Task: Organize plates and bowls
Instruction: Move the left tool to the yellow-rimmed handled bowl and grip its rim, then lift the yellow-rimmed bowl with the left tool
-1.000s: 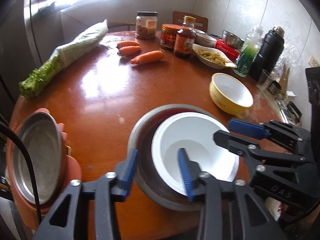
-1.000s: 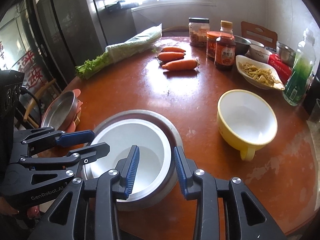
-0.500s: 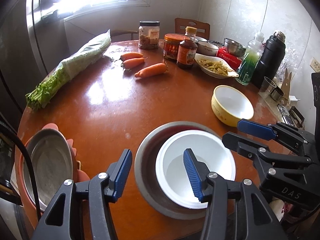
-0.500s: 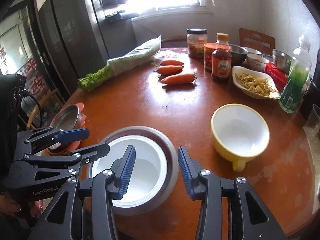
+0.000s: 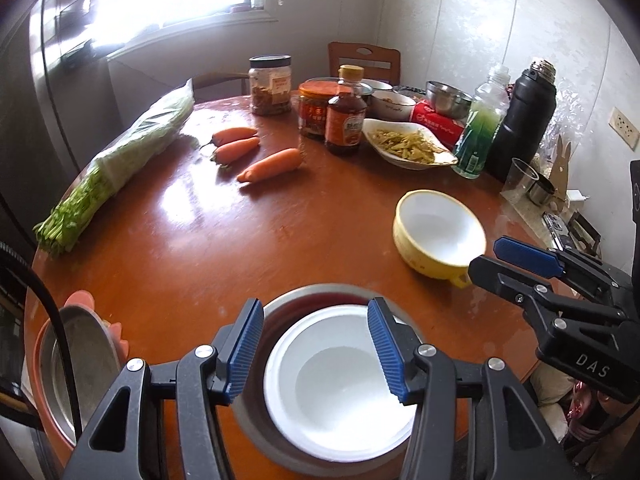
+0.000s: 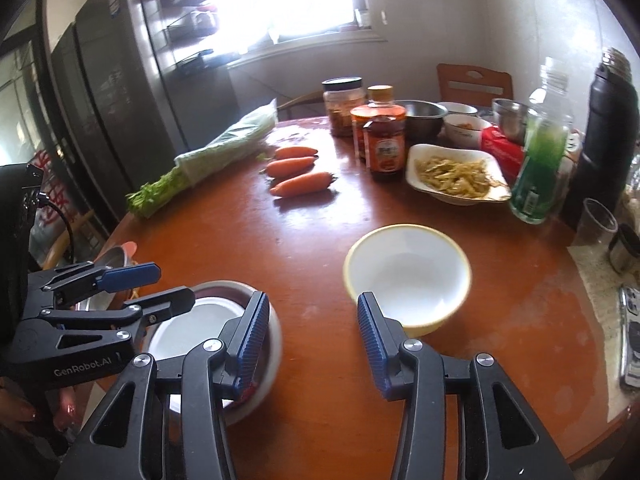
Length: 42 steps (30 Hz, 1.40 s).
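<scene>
A white bowl (image 5: 340,384) sits nested in a grey metal bowl (image 5: 256,420) at the near edge of the round wooden table (image 5: 208,248). My left gripper (image 5: 316,344) hangs open and empty just above them. A yellow bowl with a white inside (image 5: 440,234) stands to the right; it also shows in the right wrist view (image 6: 408,276). My right gripper (image 6: 312,340) is open and empty, in front of the yellow bowl and right of the nested bowls (image 6: 188,328). A metal plate on an orange plate (image 5: 80,364) sits at the left table edge.
Three carrots (image 5: 256,156), a bagged bunch of greens (image 5: 128,156), jars and a sauce bottle (image 5: 344,120), a dish of food (image 5: 408,148), a green bottle (image 5: 480,128), a black flask (image 5: 524,116) and small bowls crowd the far side. A phone (image 6: 632,344) lies at the right.
Both grippers have pulled back and up from the nested bowls and opened wider. The right gripper has swung right toward the yellow bowl.
</scene>
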Motion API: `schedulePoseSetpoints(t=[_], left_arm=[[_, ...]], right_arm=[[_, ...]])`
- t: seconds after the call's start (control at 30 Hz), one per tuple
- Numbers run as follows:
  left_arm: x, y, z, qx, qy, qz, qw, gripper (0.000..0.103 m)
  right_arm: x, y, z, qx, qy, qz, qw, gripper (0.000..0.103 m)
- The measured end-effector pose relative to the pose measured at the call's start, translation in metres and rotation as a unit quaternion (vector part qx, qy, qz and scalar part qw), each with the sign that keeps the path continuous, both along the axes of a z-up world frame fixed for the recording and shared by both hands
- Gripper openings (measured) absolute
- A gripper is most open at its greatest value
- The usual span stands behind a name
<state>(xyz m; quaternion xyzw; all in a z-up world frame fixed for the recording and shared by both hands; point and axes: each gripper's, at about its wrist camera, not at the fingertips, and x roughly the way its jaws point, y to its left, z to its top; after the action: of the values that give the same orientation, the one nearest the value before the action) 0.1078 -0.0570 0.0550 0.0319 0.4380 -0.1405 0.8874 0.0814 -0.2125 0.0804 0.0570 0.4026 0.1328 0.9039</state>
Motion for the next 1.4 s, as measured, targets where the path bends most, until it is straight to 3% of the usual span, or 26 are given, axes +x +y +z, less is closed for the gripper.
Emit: schedulePoseSetpoints(t=[0.4, 1.0, 1.4], left_arm=[[0.024, -0.044, 0.003, 0.005, 0.005, -0.033, 0.9994, 0.054], [0.071, -0.103, -0.024, 0.024, 0.042, -0.042, 0.9979, 0.054], [0.094, -0.114, -0.050, 0.034, 0.072, -0.030, 0.9964, 0.054]], right_arm=[[0.006, -0.033, 0.004, -0.008, -0.006, -0.030, 0.999, 0.048], [0.043, -0.084, -0.046, -0.011, 0.038, -0.069, 0.997, 0.047], [0.064, -0.088, -0.067, -0.003, 0.058, -0.056, 0.997, 0.030]])
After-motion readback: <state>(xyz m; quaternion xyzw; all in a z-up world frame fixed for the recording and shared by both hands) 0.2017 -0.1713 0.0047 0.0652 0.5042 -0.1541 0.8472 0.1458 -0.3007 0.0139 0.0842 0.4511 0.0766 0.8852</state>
